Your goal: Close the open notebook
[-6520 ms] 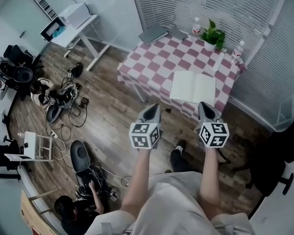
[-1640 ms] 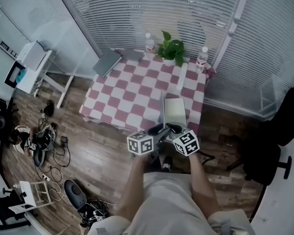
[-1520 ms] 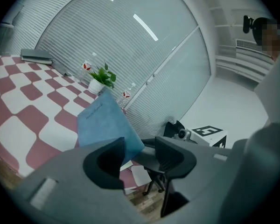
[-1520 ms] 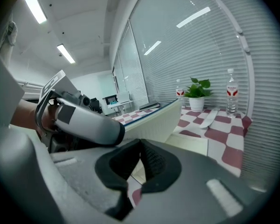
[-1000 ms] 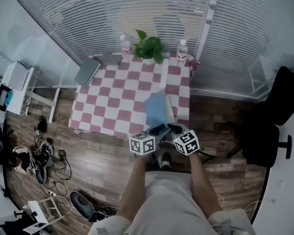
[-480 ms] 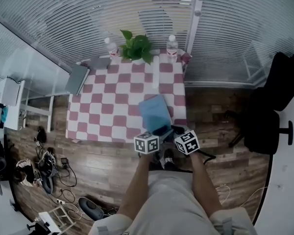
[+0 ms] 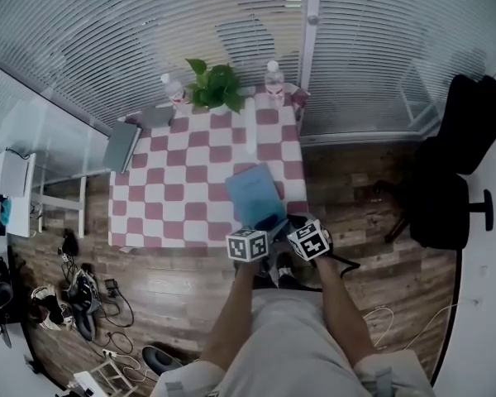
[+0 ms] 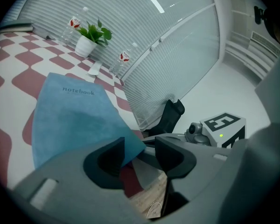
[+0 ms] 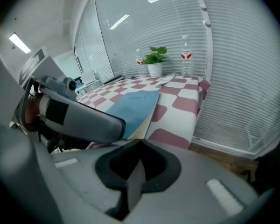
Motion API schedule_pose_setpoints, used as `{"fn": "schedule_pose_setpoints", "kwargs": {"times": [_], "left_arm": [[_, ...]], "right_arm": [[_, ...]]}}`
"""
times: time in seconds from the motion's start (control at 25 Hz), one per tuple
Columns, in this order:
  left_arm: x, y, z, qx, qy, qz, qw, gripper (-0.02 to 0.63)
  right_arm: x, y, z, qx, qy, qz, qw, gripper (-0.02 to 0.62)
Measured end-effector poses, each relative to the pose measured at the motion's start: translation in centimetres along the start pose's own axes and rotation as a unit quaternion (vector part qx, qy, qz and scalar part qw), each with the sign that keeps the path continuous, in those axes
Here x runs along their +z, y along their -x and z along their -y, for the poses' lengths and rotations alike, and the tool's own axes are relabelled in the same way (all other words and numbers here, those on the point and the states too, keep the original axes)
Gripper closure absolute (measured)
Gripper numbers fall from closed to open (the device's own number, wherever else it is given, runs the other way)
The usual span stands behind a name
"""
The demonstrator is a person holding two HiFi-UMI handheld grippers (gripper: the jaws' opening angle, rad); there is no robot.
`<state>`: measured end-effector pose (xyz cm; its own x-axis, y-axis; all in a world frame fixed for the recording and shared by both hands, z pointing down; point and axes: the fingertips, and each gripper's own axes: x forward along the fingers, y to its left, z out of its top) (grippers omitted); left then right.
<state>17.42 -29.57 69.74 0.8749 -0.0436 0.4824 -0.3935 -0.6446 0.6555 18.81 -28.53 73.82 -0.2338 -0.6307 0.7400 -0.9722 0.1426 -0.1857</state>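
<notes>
The notebook [image 7: 250, 190] lies on the checkered table [image 7: 174, 197] near its front right corner, blue cover up, cream page edges [image 9: 147, 118] showing along its right side. My left gripper [image 7: 269, 224] is at the notebook's near corner. In the left gripper view the left gripper [image 8: 140, 150] is open, and the corner of the blue notebook [image 8: 70, 111] reaches into the gap beside the left finger. My right gripper [image 7: 296, 222] hangs just right of it, off the table's front edge. That right gripper [image 9: 139, 143] is shut on nothing, with the notebook [image 9: 130, 104] beyond it.
A potted plant [image 7: 215, 88] and two water bottles [image 7: 173, 89] [image 7: 273, 77] stand along the table's far edge. A grey laptop [image 7: 122, 145] lies at the left edge. A black chair [image 7: 459, 164] stands to the right, with blinds behind.
The open notebook's white pages have been folded over, so the blue cover now faces up. Both grippers have stayed at its near edge. The head view has drifted right.
</notes>
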Motion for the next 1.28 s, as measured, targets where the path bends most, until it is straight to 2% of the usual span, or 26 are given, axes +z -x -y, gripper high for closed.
{"fn": "schedule_pose_setpoints", "kwargs": {"times": [0.08,0.24,0.44,0.6,0.68,0.8,0.92,1.0,1.08,1.28], "left_arm": [[0.1,0.4,0.1,0.012,-0.007,0.007,0.9999,0.393],[0.8,2.3,0.5,0.045,-0.019,0.043,0.9979,0.393],[1.7,5.8,0.8,0.117,-0.066,0.100,0.9858,0.394],[1.4,9.1,1.8,0.149,-0.101,0.128,0.9752,0.494],[1.3,10.8,1.8,0.161,-0.106,0.144,0.9706,0.511],[1.0,12.8,1.9,0.173,-0.108,0.165,0.9649,0.569],[0.0,14.7,2.5,0.162,-0.102,0.168,0.9669,0.598],[-0.5,16.1,3.0,0.146,-0.081,0.176,0.9701,0.598],[-1.0,17.9,3.5,0.148,-0.070,0.184,0.9692,0.598],[-3.3,21.5,5.2,0.172,-0.097,0.172,0.9650,0.598]], "right_arm": [[0.2,1.1,0.9,-0.009,-0.019,0.013,1.000,0.594],[2.2,4.3,2.7,-0.036,-0.069,0.083,0.994,0.594],[3.6,6.6,1.9,-0.044,-0.054,0.133,0.989,0.594],[3.6,7.9,0.5,-0.048,-0.065,0.157,0.984,0.594],[3.6,7.9,-0.6,-0.044,-0.056,0.159,0.985,0.594],[3.6,8.1,-1.9,-0.043,-0.055,0.162,0.984,0.594],[3.0,8.9,-3.3,-0.050,-0.060,0.164,0.983,0.594],[2.5,9.8,-4.6,-0.053,-0.058,0.163,0.984,0.594],[1.6,10.9,-6.3,-0.057,-0.058,0.162,0.983,0.594],[-0.4,14.1,-9.0,-0.074,-0.087,0.184,0.976,0.594]]}}
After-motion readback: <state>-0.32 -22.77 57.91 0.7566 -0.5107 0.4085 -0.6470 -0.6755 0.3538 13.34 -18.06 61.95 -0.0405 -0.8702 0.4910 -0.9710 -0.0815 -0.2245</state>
